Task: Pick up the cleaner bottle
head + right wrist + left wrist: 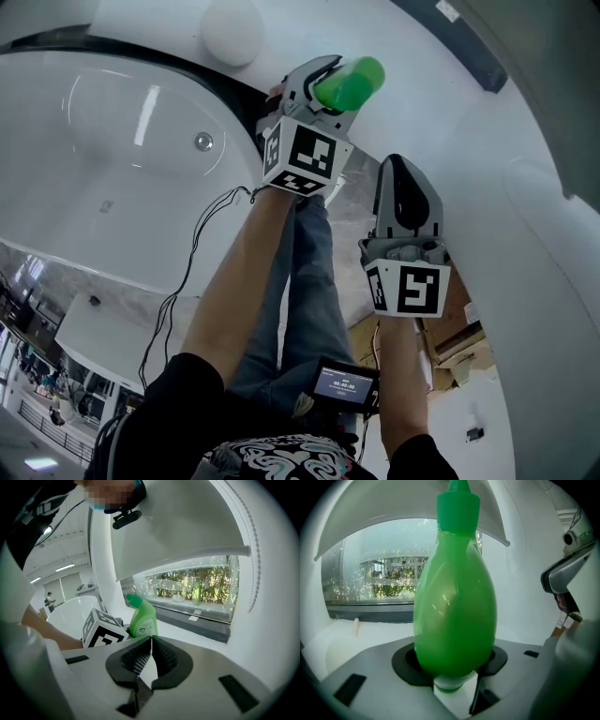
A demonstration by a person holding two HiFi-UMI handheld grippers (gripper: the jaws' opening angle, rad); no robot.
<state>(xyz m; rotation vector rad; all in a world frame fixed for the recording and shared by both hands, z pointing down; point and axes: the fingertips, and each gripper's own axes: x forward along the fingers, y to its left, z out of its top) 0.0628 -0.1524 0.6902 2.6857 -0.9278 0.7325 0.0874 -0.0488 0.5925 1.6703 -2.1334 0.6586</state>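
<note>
The green cleaner bottle [349, 82] stands on a white ledge [185, 631] by a window. My left gripper [333, 91] reaches around it, one jaw on each side. In the left gripper view the bottle [454, 606] fills the middle, its bent cap at the top, and the black pads [408, 663] lie against its lower sides, so the left gripper [453, 662] is shut on it. My right gripper [405, 176] hangs a little back and to the right, jaws shut with nothing between them [150, 642]. In its view the bottle [143, 617] shows beyond the left gripper's marker cube [101, 631].
A white bathtub [141, 141] curves to the left of the ledge. A white round knob [232, 30] sits at the far end. A window [379, 583] with a dark sill runs behind the bottle. A white wall [525, 281] rises on the right. A cable [192, 253] hangs below my left arm.
</note>
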